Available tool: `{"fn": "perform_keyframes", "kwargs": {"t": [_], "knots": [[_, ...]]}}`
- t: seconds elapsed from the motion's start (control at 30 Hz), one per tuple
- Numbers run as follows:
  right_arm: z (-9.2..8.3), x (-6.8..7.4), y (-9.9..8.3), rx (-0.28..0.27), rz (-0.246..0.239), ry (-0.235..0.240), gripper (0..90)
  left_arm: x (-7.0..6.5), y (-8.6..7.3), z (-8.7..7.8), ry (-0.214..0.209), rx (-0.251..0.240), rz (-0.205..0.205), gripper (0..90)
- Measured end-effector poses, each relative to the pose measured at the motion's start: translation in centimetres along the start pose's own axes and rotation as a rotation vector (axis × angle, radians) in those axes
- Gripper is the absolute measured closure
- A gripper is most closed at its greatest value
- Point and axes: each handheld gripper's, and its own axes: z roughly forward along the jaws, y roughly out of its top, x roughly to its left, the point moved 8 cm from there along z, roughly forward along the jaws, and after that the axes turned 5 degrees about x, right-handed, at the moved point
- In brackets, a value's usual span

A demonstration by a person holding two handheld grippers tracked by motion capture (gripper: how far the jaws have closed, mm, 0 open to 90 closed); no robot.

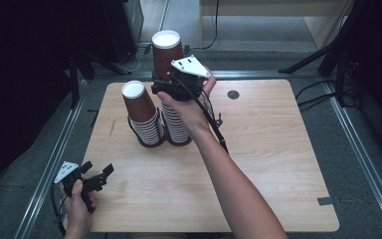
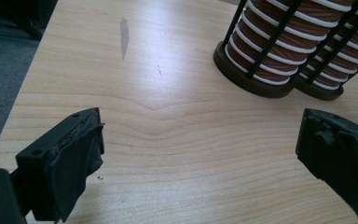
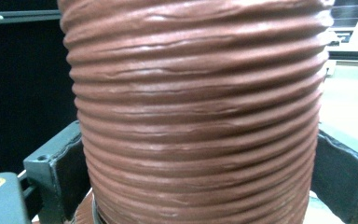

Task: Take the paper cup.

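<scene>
Ribbed brown cup [image 3: 196, 116], seen close in the right gripper view, is clamped between the two black jaws of the right gripper [image 1: 175, 85], one jaw pressed to each side of its wall. From the high view this cup [image 1: 167, 52] is seen held raised above the right-hand stack of cups [image 1: 175, 127], white inside showing at its rim. A second stack [image 1: 144, 117], topped by another upturned brown cup [image 1: 137, 102], is stood just beside it on the left; both stacks are kept in black wire holders [image 2: 279, 51] with round bases. The holders are placed on a light wooden table [image 1: 258, 164], toward its far left part. The left gripper [image 1: 93, 179] is held low near the table's near left corner, jaws spread wide and empty, well apart from the stacks.
</scene>
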Motion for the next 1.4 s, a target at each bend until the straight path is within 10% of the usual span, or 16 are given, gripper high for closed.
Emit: {"fn": "perform_keyframes", "kwargs": {"t": [1.4], "knots": [[-0.7,0.4,2.7,-0.149,-0.053,0.006,12.6,0.0,0.0,0.0,-0.006,-0.001,-0.008,0.8]]}}
